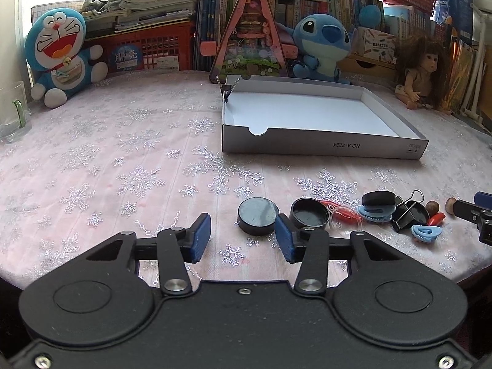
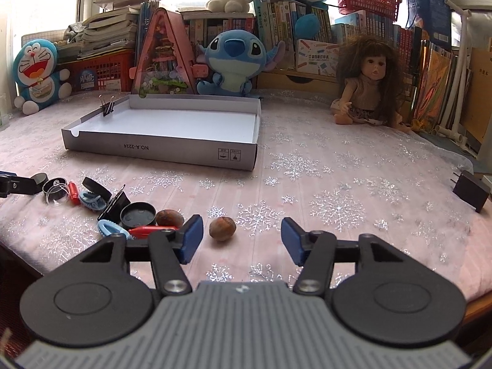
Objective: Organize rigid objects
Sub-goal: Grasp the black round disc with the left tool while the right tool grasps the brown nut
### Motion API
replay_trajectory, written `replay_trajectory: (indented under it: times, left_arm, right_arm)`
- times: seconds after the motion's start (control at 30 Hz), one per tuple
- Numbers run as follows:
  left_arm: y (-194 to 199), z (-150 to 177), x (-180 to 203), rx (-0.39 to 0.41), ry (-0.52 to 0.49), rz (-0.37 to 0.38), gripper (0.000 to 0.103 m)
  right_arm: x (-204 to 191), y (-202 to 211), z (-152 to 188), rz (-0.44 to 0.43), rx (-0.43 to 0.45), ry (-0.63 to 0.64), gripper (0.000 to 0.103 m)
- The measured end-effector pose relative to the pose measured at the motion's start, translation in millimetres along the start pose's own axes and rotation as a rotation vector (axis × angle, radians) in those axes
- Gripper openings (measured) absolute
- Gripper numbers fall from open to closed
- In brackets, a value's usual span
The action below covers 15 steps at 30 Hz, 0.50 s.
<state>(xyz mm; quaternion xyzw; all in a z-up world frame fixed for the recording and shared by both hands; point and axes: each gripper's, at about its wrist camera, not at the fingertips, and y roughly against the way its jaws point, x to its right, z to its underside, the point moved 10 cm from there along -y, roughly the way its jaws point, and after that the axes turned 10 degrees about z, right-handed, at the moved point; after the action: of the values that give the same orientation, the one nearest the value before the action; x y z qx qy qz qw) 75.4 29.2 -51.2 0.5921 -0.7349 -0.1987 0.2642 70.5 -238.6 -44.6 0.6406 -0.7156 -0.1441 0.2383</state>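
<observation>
**Both grippers low over the clutter, nothing gripped**

Pink snowflake-print tablecloth (image 1: 123,160) covers the desk; books, plush toys and a long-haired doll (image 2: 367,83) line the back edge. Shallow white cardboard box lid (image 1: 319,147) sits mid-table, inside bare, with a small black binder clip (image 1: 228,87) clamped on its left wall near the far corner.

Left gripper (image 1: 243,235): blue pads partly spread, nothing pinched. Solid black round puck-like cap (image 1: 257,216) lies on the cloth just ahead of the gap, nearer the right pad, which overlaps its edge in view; contact can't be confirmed.

Right of that cap, a tight pile:
- open black round lid (image 1: 310,215)
- clear plastic ring with a red piece (image 1: 338,212)
- light blue ribbed clips (image 1: 426,232)
- large black binder clip (image 1: 406,212)

Right gripper (image 2: 243,238): jaws spread wide, holding nothing. Brown hazelnut-like nut (image 2: 222,229) sits on the cloth between the pads, closer to the left one, not touching either. Second brown nut (image 2: 169,218) lies just left, beside another black round lid (image 2: 137,213) and a red pointed piece (image 2: 147,231).

Black plug adapter (image 2: 470,192) lies well apart at the right edge.
</observation>
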Motion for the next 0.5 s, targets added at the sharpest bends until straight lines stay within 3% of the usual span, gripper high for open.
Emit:
replay_trajectory:
  times: [0.13,0.4,0.5]
  left_arm:
    - [-6,0,2,0.009,0.005,0.018,0.044]
    - [-17,1,2,0.032,0.016,0.038,0.03]
    - [-18,0,5,0.04,0.002,0.032,0.029]
  right_arm:
    - [-4,-2,3,-0.002,-0.003,0.01,0.052]
    - [-9,-7,3,-0.012,-0.005,0.012,0.041]
    - [-13,-9,3,-0.018,-0.009,0.022,0.026]
